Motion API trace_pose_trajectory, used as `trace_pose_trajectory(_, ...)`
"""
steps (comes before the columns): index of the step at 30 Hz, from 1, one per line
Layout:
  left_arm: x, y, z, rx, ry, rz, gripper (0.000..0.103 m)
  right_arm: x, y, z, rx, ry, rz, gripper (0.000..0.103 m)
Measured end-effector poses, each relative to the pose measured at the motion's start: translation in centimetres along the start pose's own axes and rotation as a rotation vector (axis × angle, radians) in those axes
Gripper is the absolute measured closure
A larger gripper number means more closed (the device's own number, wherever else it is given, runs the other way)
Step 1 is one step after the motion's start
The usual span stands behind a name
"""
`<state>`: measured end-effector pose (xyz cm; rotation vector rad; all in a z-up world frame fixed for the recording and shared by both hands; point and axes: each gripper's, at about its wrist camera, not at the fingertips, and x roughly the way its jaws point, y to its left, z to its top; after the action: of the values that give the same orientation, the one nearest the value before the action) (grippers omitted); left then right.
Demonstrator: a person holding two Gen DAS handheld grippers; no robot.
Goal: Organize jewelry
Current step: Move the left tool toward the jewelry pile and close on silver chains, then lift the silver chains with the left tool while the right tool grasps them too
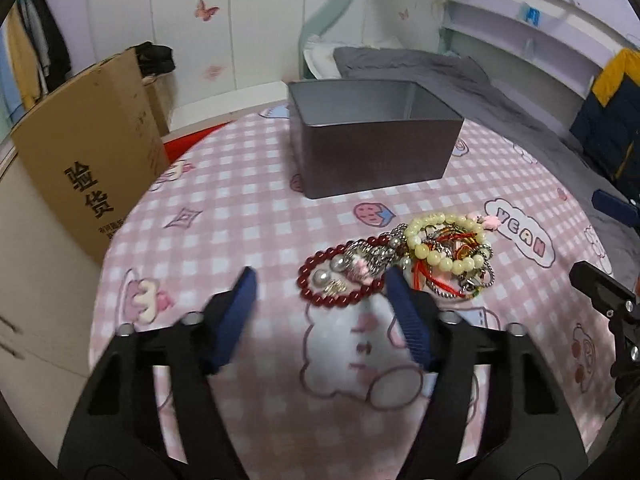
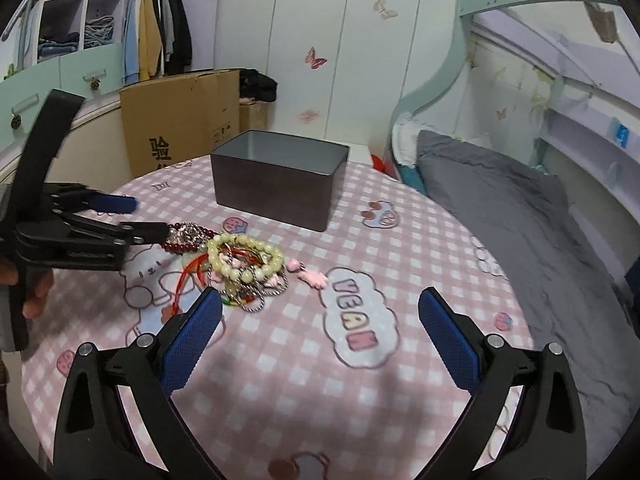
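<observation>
Left wrist: jewelry pile (image 1: 404, 264) apparently touches the spread jaws' right tip.

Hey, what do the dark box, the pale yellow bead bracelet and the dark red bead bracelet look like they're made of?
Dark box: probably thin sheet metal, a tin; smooth grey inside with a dull sheen and a thin rim.
Pale yellow bead bracelet: glossy, slightly translucent round beads, maybe jade-like stone, glass or resin; cannot tell which.
Dark red bead bracelet: polished beads with bright highlights, likely glass, stone or plastic.
</observation>
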<state>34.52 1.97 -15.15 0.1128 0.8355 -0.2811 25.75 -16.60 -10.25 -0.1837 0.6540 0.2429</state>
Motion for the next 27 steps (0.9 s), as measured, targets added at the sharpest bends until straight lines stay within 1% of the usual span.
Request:
trace_pose_trajectory(1,0.7,-0.1,0.2,0.002,0.013,-0.017,0.049,0.5,-0.1,0.1,0.003,0.01,0.007,0.011)
trace_pose_trajectory(3,1.5,-0.2,0.4,0.002,0.026,-0.04,0.052,0.9,-0.1,0.2,0.007,0.018,0.02,0.014)
trace_pose_trajectory(5,1.7,-0.1,0.5,-0.003,0.021,-0.054,0.056,1.3,-0.2,0.3,0.013,0.027,0.034,0.015)
trace_pose_trajectory(6,1.9,-0.1,0.6,-0.004,0.024,-0.066,0.061,1.6,-0.3,0.3,0.016,0.029,0.038,0.015)
trace_pose_trajectory(7,2.0,-0.1,0.8,-0.006,0.028,-0.079,0.069,1.8,-0.3,0.4,0.019,0.033,0.041,0.015)
trace_pose_trajectory(9,2.6,-0.3,0.8,-0.002,0.046,-0.096,0.072,2.0,-0.4,0.4,0.026,0.039,0.053,0.015)
trace_pose_trajectory(10,2.9,-0.4,0.6,0.005,0.055,-0.105,0.077,2.2,-0.4,0.5,0.03,0.043,0.062,0.015)
trace_pose_trajectory(12,2.9,-0.3,0.4,-0.003,0.053,-0.127,0.081,2.3,-0.5,0.5,0.036,0.045,0.074,0.015)
trace_pose_trajectory(13,2.9,-0.2,0.4,-0.015,0.055,-0.145,0.089,2.4,-0.6,0.6,0.04,0.047,0.08,0.015)
trace_pose_trajectory(14,2.9,0.0,0.4,-0.026,0.056,-0.159,0.091,2.4,-0.6,0.6,0.041,0.048,0.083,0.015)
trace_pose_trajectory(17,2.3,0.8,0.5,-0.062,0.038,-0.171,0.092,2.5,-0.6,0.7,0.049,0.054,0.099,0.015)
trace_pose_trajectory(19,1.6,1.5,0.6,-0.088,0.022,-0.212,0.092,2.4,-0.6,0.8,0.056,0.053,0.117,0.015)
trace_pose_trajectory(22,0.9,2.2,0.8,-0.121,0.008,-0.241,0.092,2.2,-0.5,1.0,0.065,0.047,0.137,0.015)
trace_pose_trajectory(27,-1.1,3.1,1.3,-0.173,-0.038,-0.341,0.092,2.2,0.5,1.5,0.04,0.058,0.191,0.015)
